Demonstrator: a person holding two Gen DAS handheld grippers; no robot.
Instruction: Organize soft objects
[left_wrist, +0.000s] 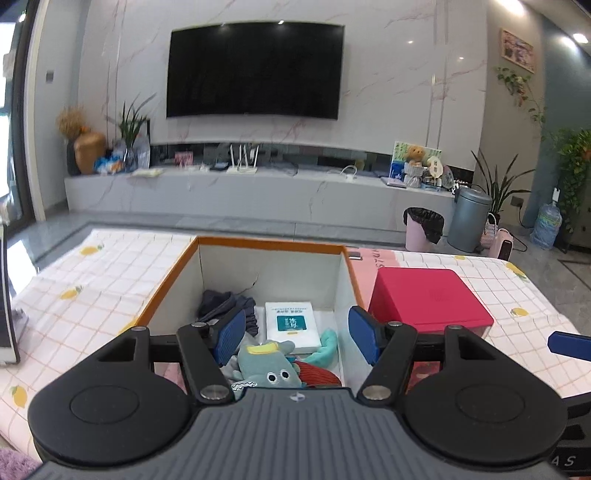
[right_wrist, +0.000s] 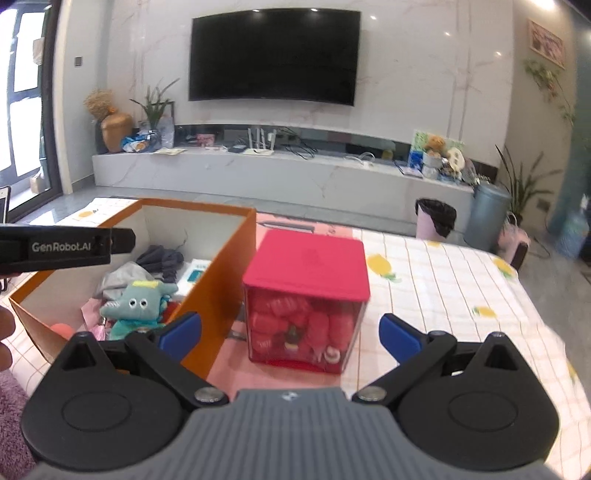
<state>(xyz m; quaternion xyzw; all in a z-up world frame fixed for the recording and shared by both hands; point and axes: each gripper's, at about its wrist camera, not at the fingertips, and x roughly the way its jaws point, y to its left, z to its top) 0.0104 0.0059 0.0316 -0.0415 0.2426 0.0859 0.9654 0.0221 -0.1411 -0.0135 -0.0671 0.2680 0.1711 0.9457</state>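
While both tools, left and right, gape empty, the orange cardboard box holds a teal stuffed elephant; the lidded red box holds pink toys.

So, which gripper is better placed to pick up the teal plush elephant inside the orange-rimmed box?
Probably the left gripper: it hangs open directly over the teal plush elephant. The right gripper faces the red-lidded box.

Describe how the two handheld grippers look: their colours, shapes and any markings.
Both grippers look alike. The left gripper and the right gripper each have a ribbed grey body, two round black discs, black link arms with silver pivot bolts, and blue fingers with ribbed pads. From the right wrist view, the side of the left one shows white "GenRobot.AI" lettering on black. No cables or sleeves are visible.
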